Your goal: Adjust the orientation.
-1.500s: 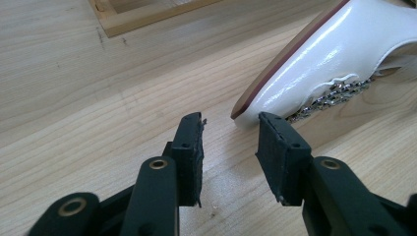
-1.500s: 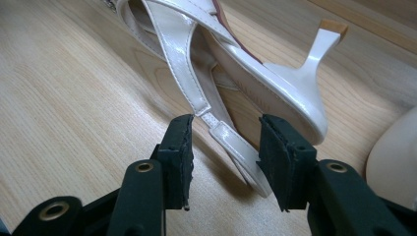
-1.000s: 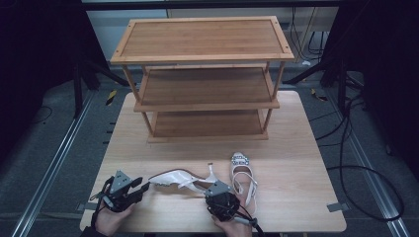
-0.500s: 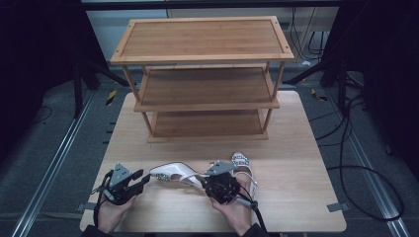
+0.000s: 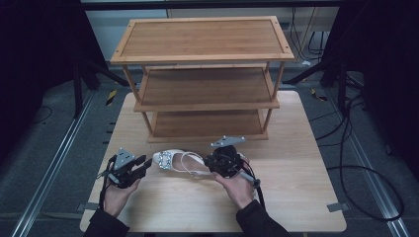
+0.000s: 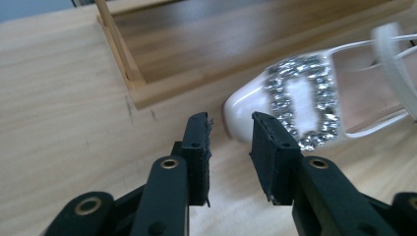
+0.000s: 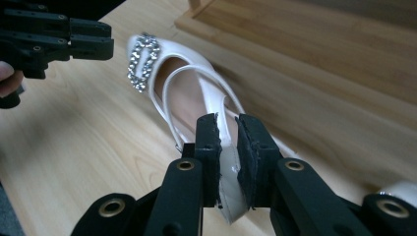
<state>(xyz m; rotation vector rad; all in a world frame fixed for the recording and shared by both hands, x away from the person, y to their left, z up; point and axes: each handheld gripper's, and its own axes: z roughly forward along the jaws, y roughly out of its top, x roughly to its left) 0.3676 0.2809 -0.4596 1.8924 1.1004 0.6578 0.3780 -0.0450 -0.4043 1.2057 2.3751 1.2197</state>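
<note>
Shelf rack (image 5: pixel 202 74) stands at the desk's (image 5: pixel 296 197) far side; the white shoe (image 5: pixel 173 162) lies just in front of its bottom tier, long axis running across the desk, buckle toe twd the left. Right claw (image 7: pixel 228 129) is clamped on the heel end w/ the shoe prob. lifted a bit. Left claw (image 6: pixel 230 132), jaws apart and just been closing w/ nothing betw them, sits just beside the toe.
</note>
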